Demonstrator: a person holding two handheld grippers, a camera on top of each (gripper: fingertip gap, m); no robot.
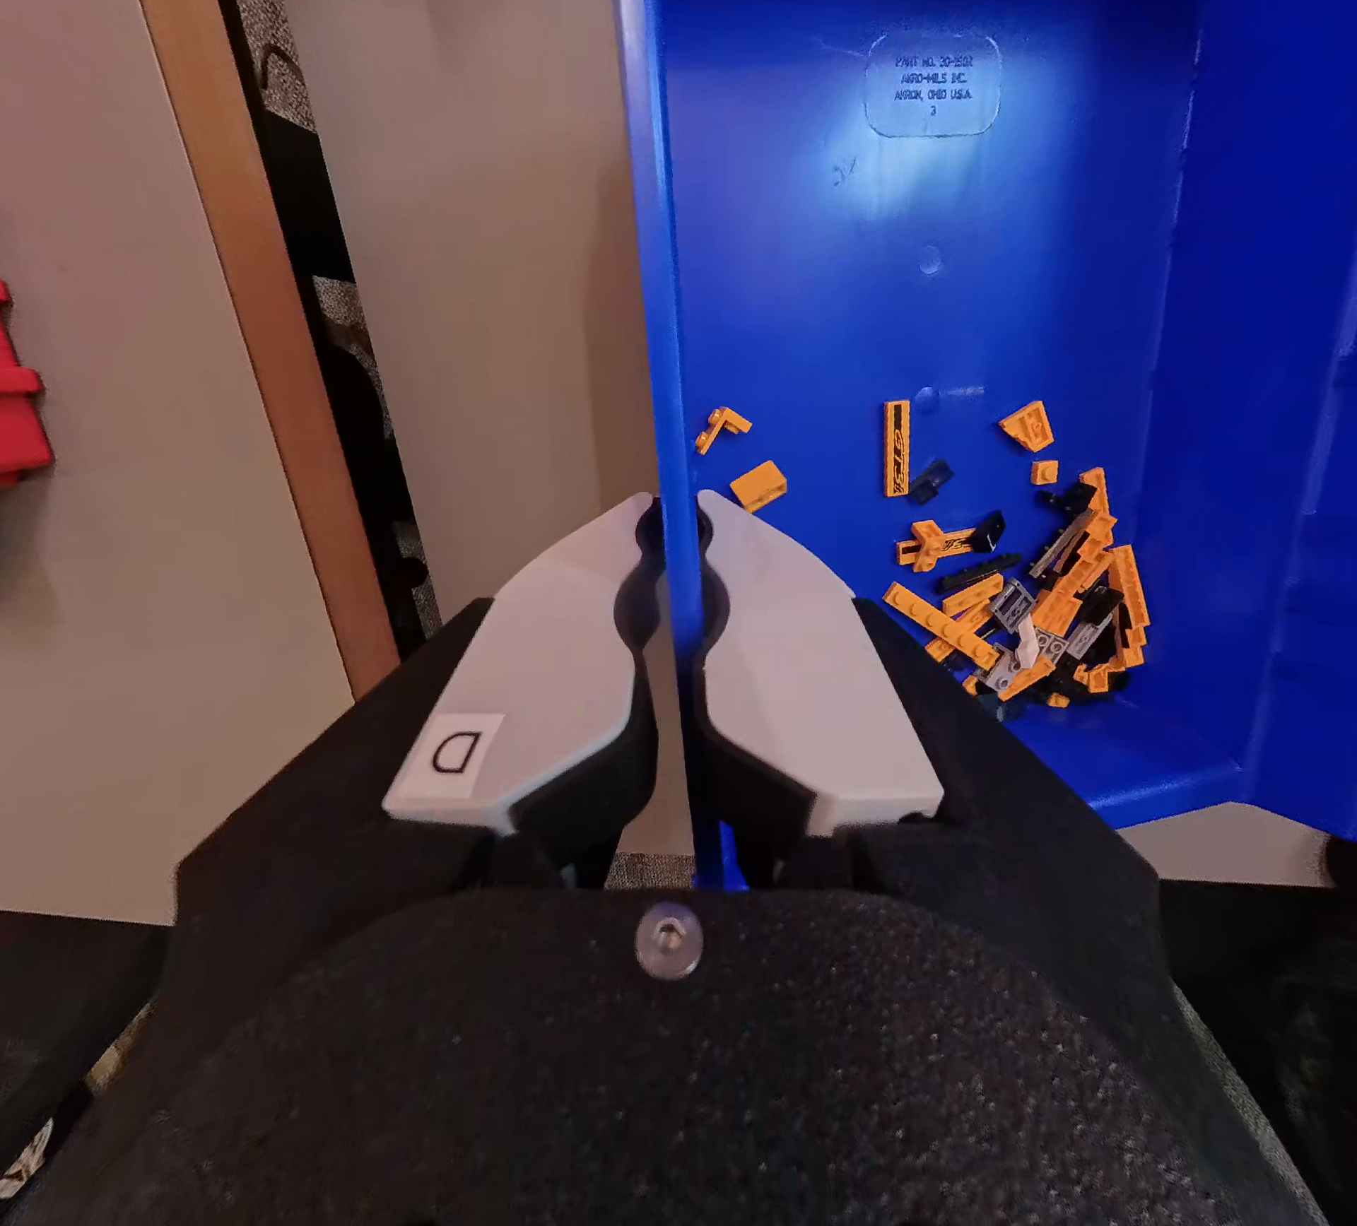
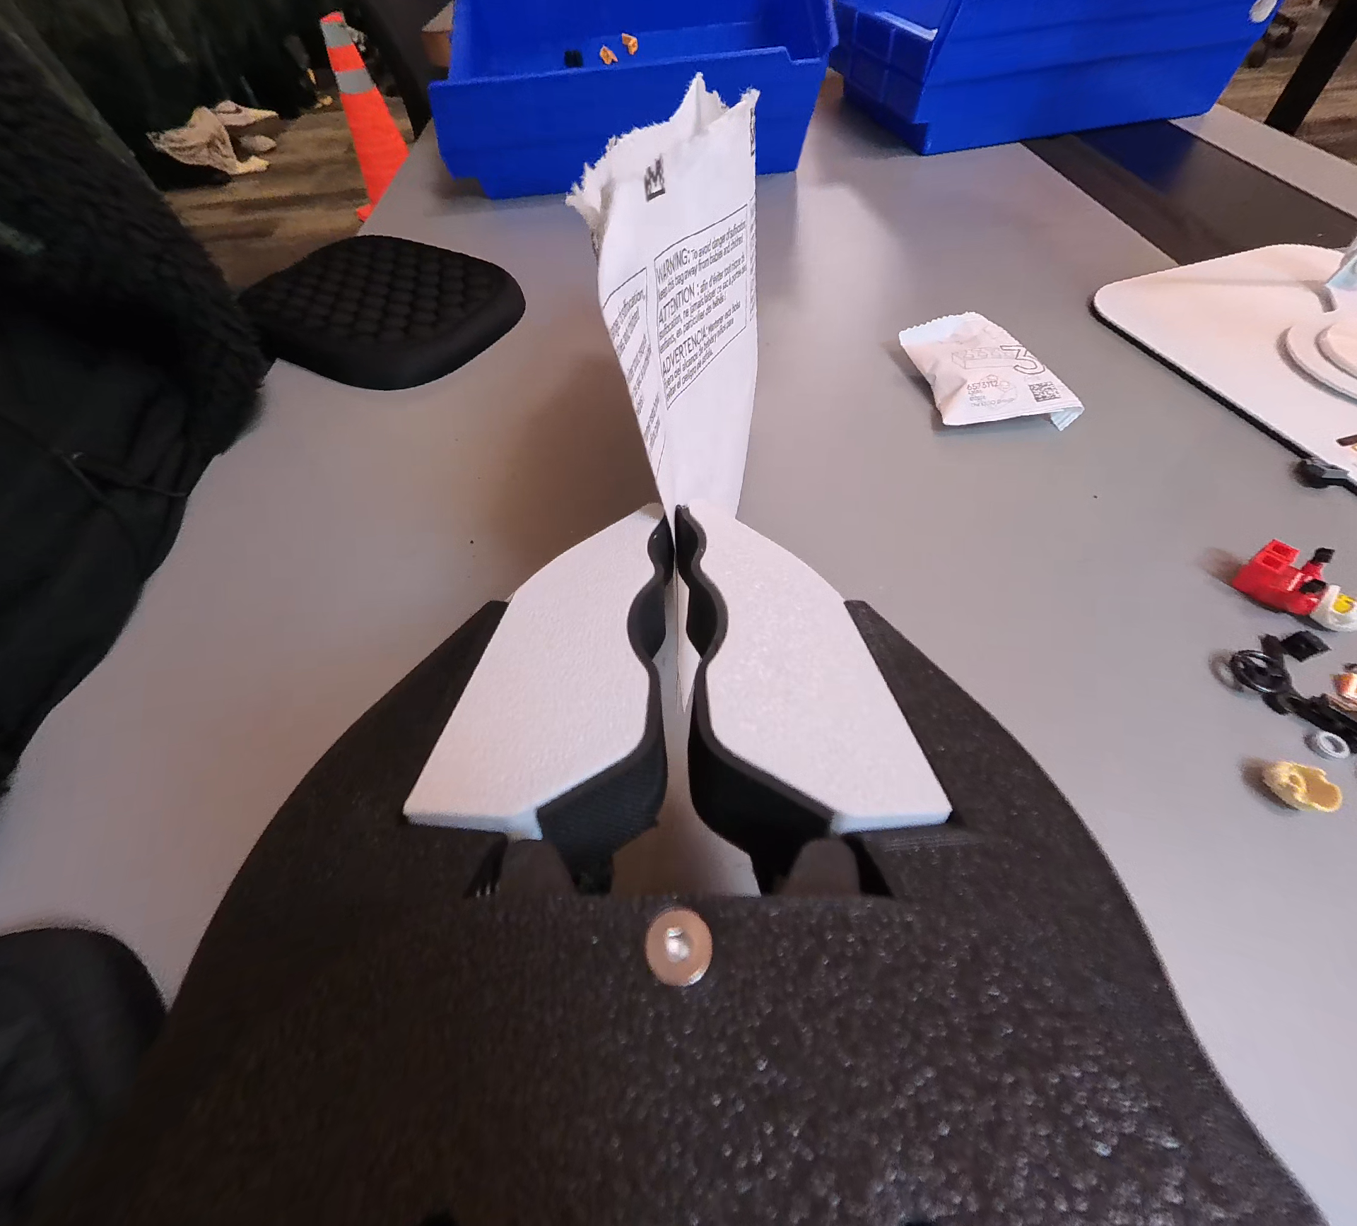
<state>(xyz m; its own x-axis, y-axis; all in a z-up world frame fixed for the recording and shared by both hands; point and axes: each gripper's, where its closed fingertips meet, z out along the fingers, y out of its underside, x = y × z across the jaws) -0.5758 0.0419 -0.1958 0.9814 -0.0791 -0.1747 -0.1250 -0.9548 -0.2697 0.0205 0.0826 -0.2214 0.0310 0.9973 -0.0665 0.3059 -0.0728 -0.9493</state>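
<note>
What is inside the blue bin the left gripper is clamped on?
Loose toy bricks, mostly orange with some black and grey, lie heaped inside the blue bin. The left gripper hides the near corner.

My left fingers [image 1: 678, 523] pinch the side wall of a bin [image 1: 664, 310], one finger outside, one inside. In the bin, to my right, small bricks [image 1: 1028, 589] lie heaped toward its near end. My right fingers [image 2: 675, 530] clamp an opened paper bag [image 2: 683, 310] that stands up over the tabletop [image 2: 918, 567]. Behind it sit two bins [image 2: 631, 119]; a sealed packet [image 2: 988, 376] lies to the right, loose parts [image 2: 1292, 662] nearer right.
</note>
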